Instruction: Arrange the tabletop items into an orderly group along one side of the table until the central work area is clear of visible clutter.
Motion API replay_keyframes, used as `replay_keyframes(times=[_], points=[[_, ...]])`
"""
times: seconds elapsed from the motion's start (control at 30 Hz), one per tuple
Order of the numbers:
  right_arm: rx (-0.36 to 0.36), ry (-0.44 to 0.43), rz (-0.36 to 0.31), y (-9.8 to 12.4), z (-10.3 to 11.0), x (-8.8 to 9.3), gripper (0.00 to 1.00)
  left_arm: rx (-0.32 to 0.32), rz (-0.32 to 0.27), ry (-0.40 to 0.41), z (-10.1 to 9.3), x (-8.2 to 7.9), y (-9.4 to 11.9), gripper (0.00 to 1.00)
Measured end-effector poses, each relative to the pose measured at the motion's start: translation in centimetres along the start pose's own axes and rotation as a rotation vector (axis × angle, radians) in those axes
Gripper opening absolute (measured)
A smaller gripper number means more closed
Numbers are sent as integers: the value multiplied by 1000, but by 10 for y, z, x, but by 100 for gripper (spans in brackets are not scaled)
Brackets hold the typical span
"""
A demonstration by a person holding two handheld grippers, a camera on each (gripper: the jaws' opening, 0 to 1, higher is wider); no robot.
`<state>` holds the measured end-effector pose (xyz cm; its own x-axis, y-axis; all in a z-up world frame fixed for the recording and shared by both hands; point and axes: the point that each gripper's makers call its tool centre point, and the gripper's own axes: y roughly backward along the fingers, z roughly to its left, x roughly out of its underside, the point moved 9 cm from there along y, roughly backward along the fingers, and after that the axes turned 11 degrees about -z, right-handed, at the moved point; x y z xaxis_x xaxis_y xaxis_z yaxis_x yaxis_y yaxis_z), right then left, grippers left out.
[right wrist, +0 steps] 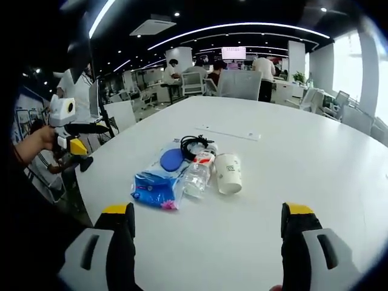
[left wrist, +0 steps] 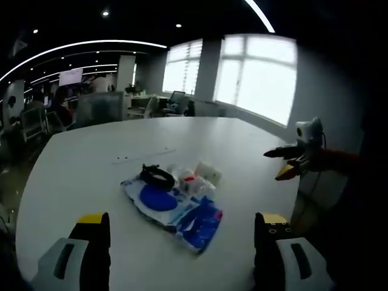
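Yellow-tipped left tool (left wrist: 182, 227) and right tool (right wrist: 209, 218) hover agape

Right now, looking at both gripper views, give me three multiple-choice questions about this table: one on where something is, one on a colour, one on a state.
1. Where does the black cable lie?
A. on the blue wipes pack
B. inside the paper cup
C. at the table edge

2. What colour is the plastic bottle cap?
A. green
B. red
C. black

3. How is the paper cup?
A. upright
B. on its side
C. stacked on the bottle

Answers: 1 A, the coil rests on the pack's far end; 2 B, red shows at its neck; 3 B, its side lies on the table.
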<state>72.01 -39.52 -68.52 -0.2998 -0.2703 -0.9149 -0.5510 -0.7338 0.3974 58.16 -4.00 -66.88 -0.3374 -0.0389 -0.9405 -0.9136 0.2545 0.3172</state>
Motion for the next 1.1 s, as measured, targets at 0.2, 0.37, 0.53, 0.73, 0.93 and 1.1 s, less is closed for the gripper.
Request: replay_keyframes(times=[0.2, 0.37, 0.53, 0.73, 0.93, 1.1], points=[[-6, 5, 5, -3, 1, -3, 97, 5, 2, -5, 3, -4, -3, 98], [-13, 15, 10, -6, 1, -6, 97, 2, -3, -9, 5, -8, -5, 98], [-22, 26, 16, -6, 0, -10, 97, 1, 5, -16, 7, -10, -7, 98], [-23, 20, 14, -8, -3, -12, 97, 6, 24, -16, 12, -10, -9, 98], [-27, 14, 13, -11, -4, -14, 98, 8, 28, -13, 12, -10, -12, 98], [-21, 10, 1, -15, -8, -18, 98, 3, 17, -9, 13, -11, -13, 98]])
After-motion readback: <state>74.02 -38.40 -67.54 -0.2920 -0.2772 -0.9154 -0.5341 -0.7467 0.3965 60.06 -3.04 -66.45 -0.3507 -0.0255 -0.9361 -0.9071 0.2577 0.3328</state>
